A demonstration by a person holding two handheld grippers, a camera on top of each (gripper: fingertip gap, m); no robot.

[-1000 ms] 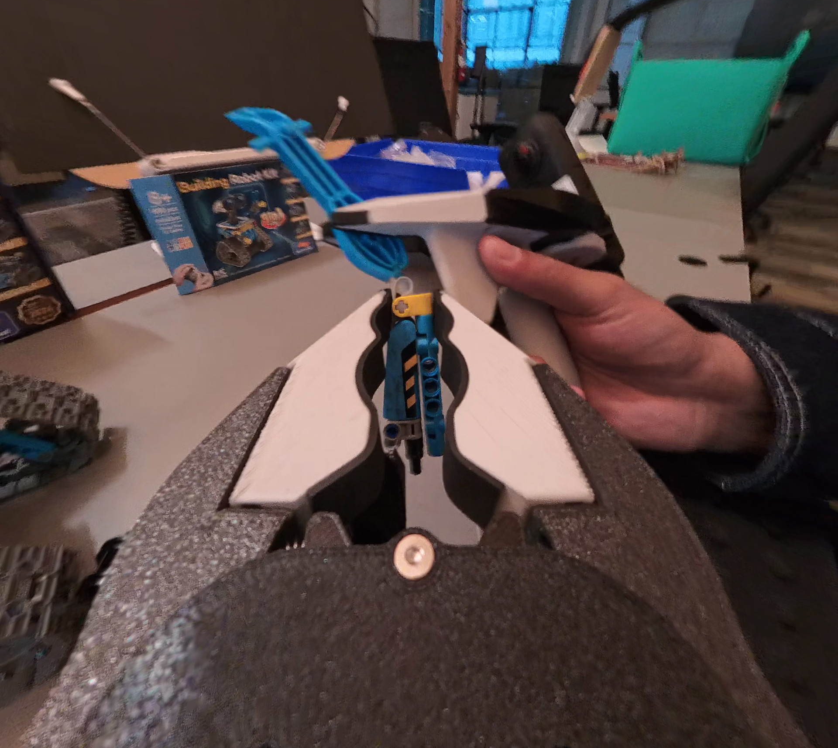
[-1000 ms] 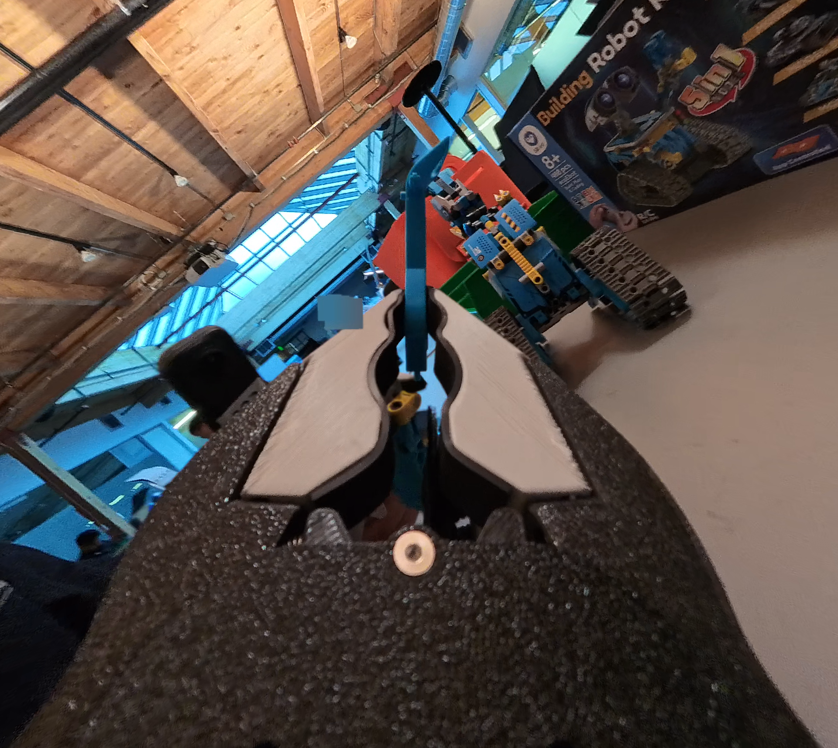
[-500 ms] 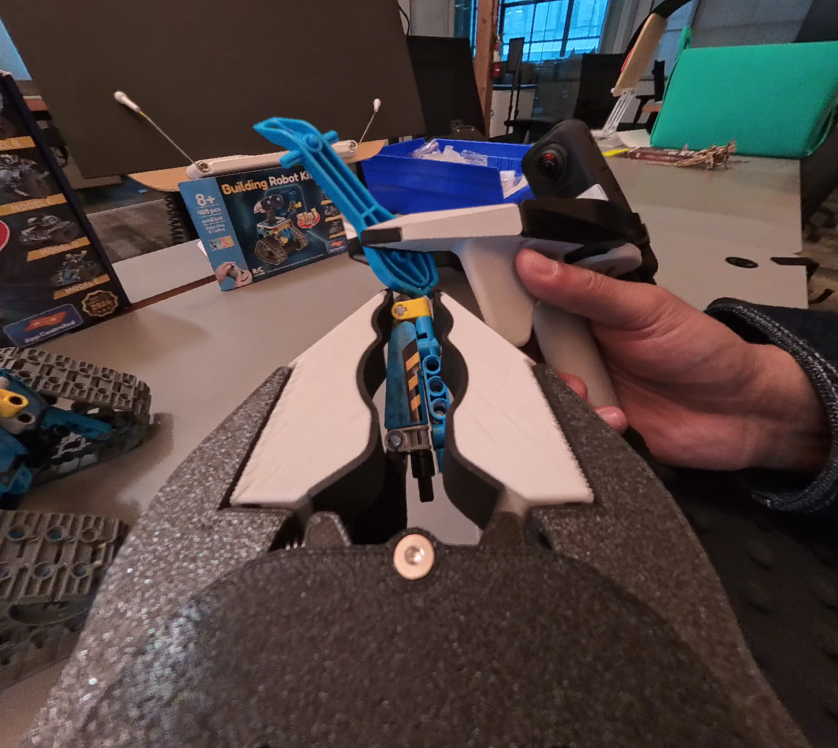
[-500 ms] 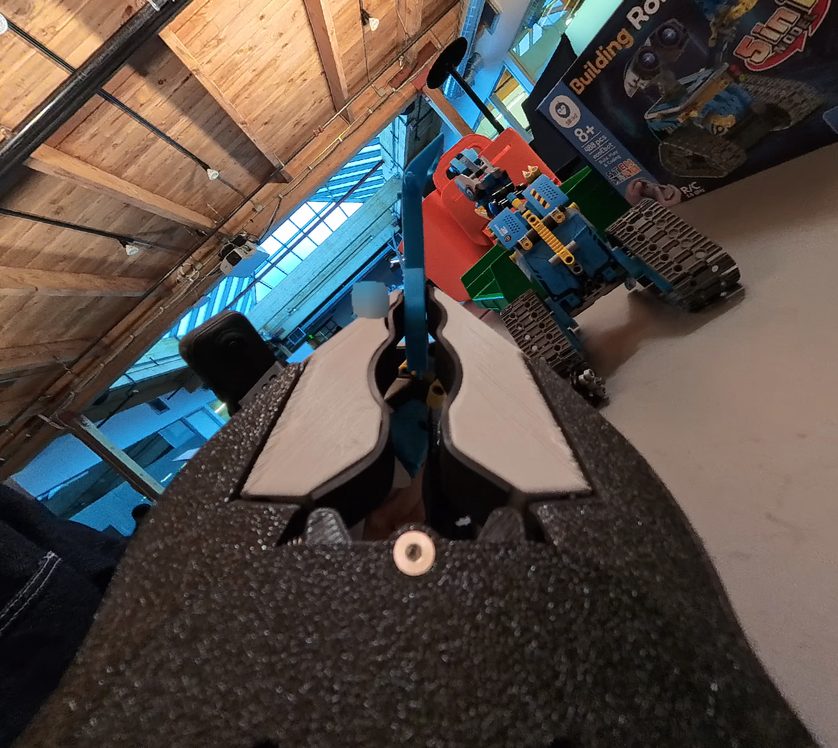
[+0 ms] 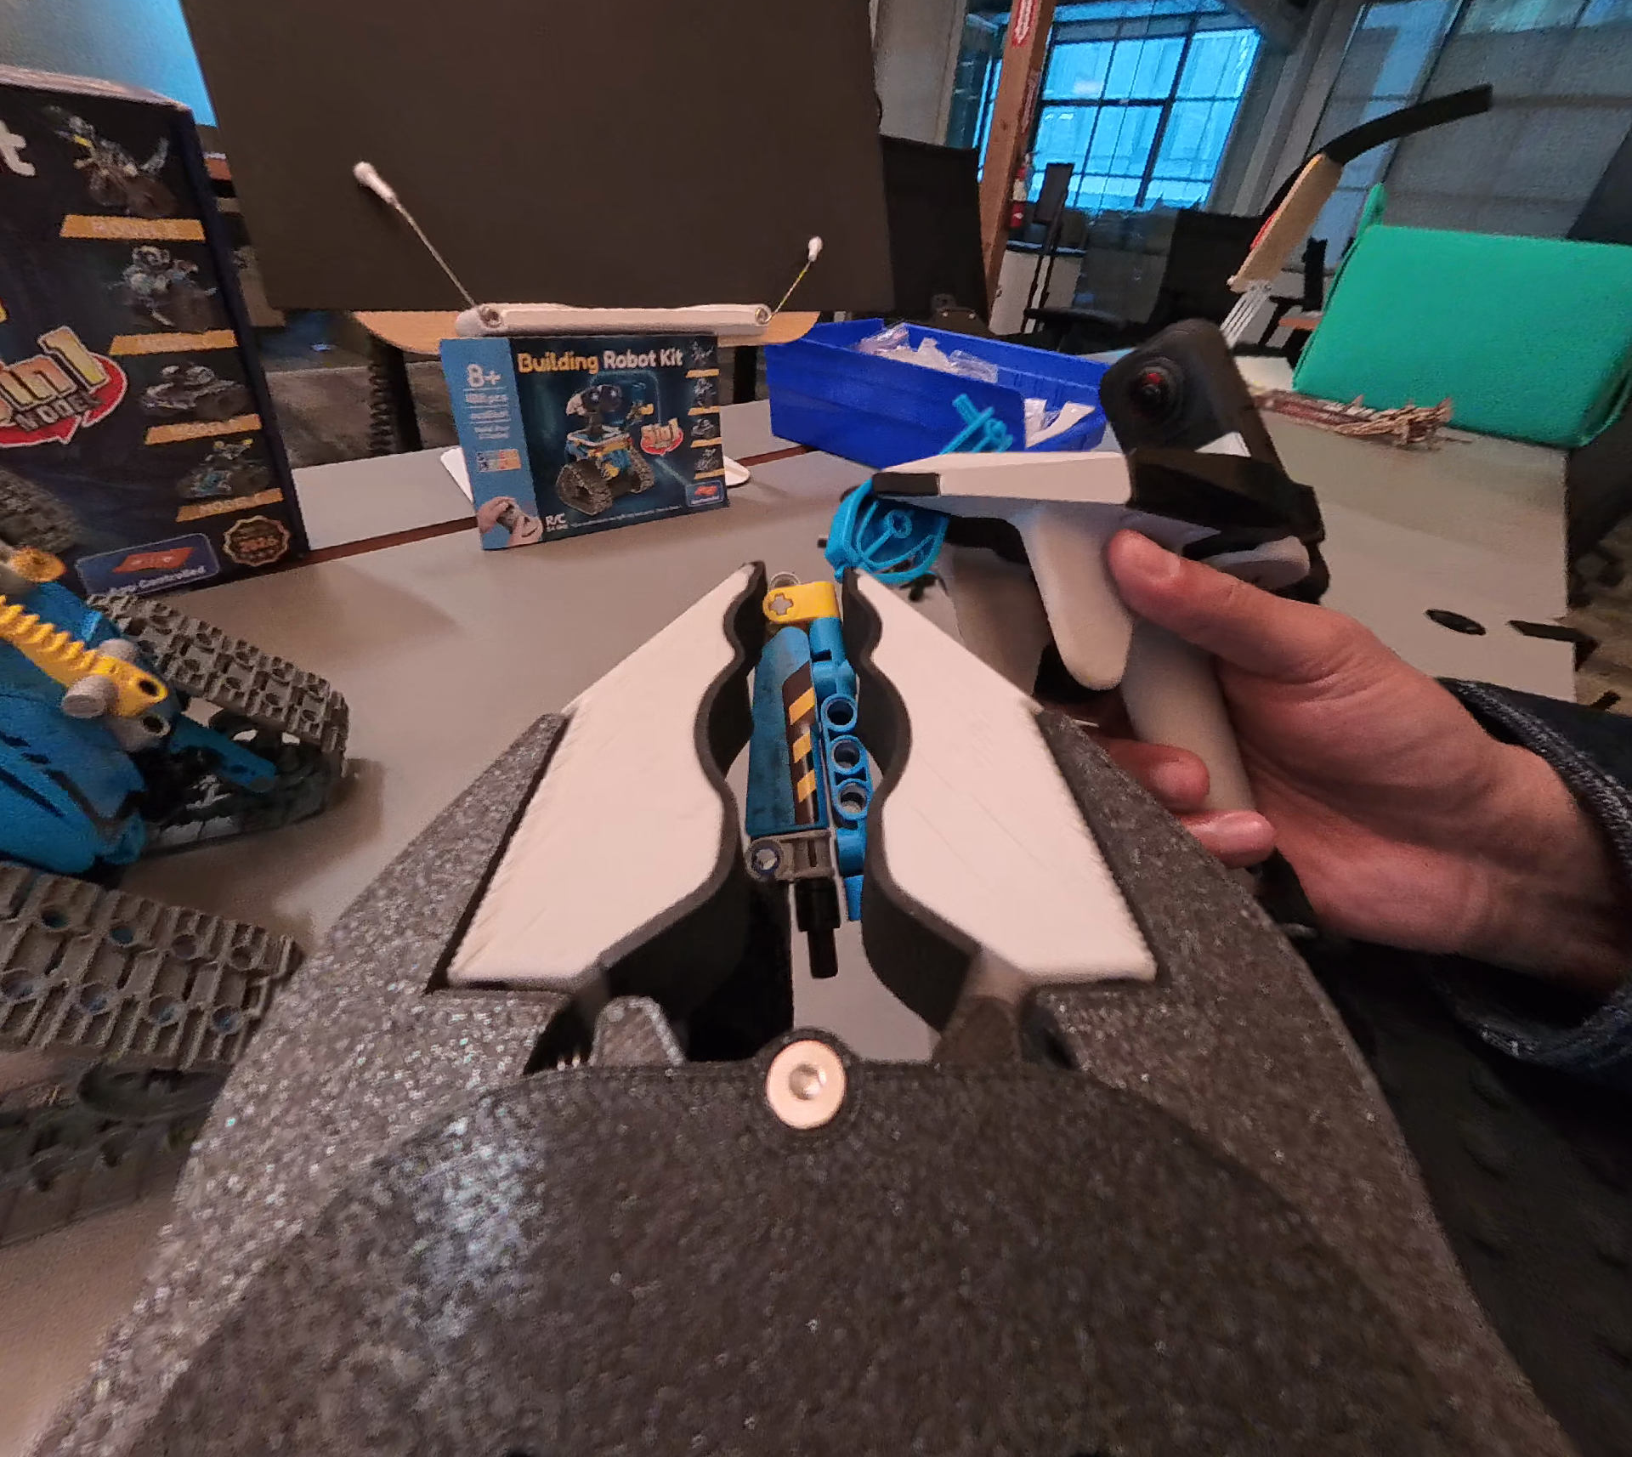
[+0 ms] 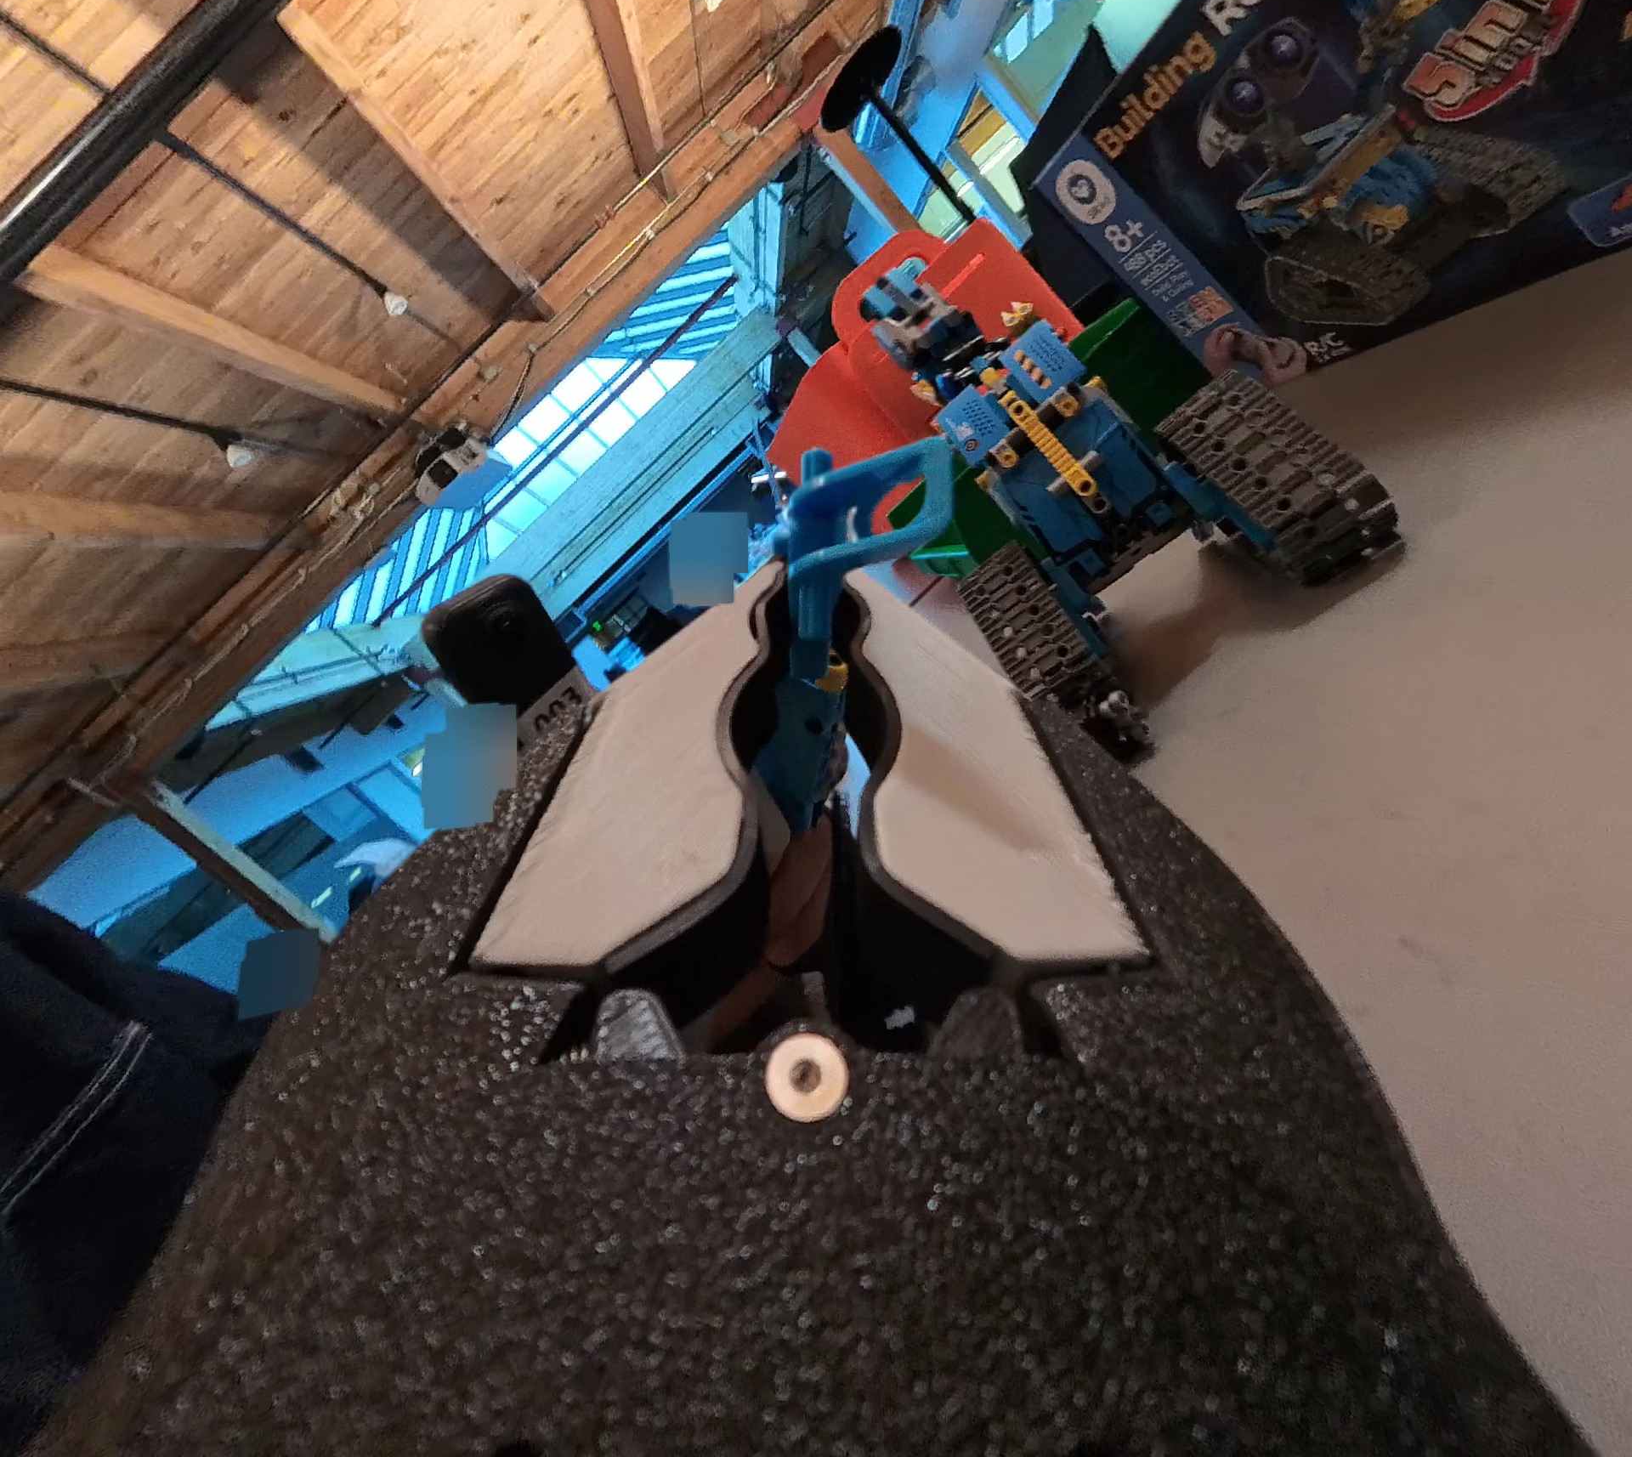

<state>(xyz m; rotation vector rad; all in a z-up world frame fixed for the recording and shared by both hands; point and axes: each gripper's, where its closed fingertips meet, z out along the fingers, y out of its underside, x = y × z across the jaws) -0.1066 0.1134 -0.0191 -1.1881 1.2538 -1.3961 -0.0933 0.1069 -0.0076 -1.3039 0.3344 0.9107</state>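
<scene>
Blue striped brick assembly (image 5: 808,743) between closed fingers

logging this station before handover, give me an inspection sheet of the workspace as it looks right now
surface: grey table, bare in the middle.
job's things: blue and yellow brick assembly in the left gripper; light blue brick tool in the right gripper, close beside the assembly's yellow end.
clutter: tracked brick robot, loose grey tracks, two kit boxes, blue bin with clear bags.
grippers: both shut on their parts; a hand holds the right one.
cables: nothing seen.
surroundings: dark panel, wooden ceiling, windows, green board.
</scene>
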